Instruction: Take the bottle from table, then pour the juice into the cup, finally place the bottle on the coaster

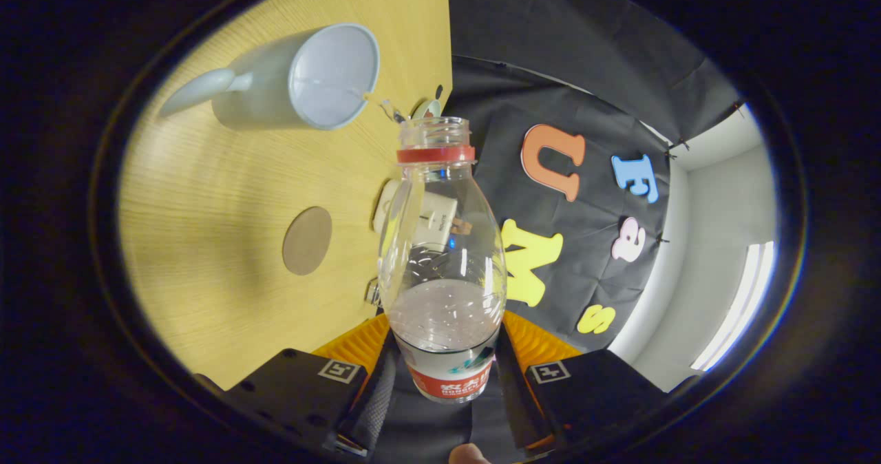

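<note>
1. The tool [446, 374] is clamped on the bottle [440, 257]. Both fingers press on its lower part, one on each side.
2. The bottle is clear, with a red ring around its neck and no cap on top. A red and white label wraps its lower end, right between the fingers.
3. The bottle points away from the tool, and its open mouth sits near the cup's rim. A little clear liquid pools in the lower half.
4. The cup [303, 82] is pale blue with a handle. It stands on the wooden counter [206, 244], beyond the bottle's mouth and off to one side.
5. The round brown coaster [307, 240] lies flat on the counter, beside the bottle's middle and apart from the cup.
6. A small white thing [430, 223] shows through the bottle; what it is cannot be told.
</note>
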`<state>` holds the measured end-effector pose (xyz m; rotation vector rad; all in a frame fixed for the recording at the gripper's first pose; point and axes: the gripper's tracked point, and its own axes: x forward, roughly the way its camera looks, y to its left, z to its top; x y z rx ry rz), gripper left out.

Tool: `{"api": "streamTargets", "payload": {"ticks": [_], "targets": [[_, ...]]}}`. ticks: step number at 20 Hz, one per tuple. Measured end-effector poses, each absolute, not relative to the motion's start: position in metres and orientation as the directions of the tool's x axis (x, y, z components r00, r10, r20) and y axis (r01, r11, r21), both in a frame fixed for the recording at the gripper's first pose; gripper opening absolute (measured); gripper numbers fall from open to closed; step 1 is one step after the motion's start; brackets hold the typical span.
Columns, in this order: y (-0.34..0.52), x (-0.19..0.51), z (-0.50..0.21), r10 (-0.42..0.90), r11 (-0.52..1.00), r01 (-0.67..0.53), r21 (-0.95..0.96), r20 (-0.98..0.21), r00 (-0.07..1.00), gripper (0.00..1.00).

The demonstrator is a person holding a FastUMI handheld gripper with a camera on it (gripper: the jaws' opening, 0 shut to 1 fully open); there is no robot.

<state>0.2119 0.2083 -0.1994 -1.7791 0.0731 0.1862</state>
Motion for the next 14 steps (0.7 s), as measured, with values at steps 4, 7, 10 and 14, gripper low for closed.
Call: {"api": "streamTargets", "payload": {"ticks": [4, 7, 10, 14], "targets": [[0.211, 0.212, -0.198, 0.055, -0.239, -0.148, -0.96, -0.165, 0.985, 0.75], [0.212, 0.211, -0.197, 0.06, -0.248, -0.145, -0.958, -0.165, 0.985, 0.75], [0.214, 0.212, -0.192, 0.062, -0.262, -0.139, -0.955, -0.161, 0.985, 0.75], [0.216, 0.213, -0.186, 0.066, -0.28, -0.132, -0.951, -0.156, 0.986, 0.75]]}}
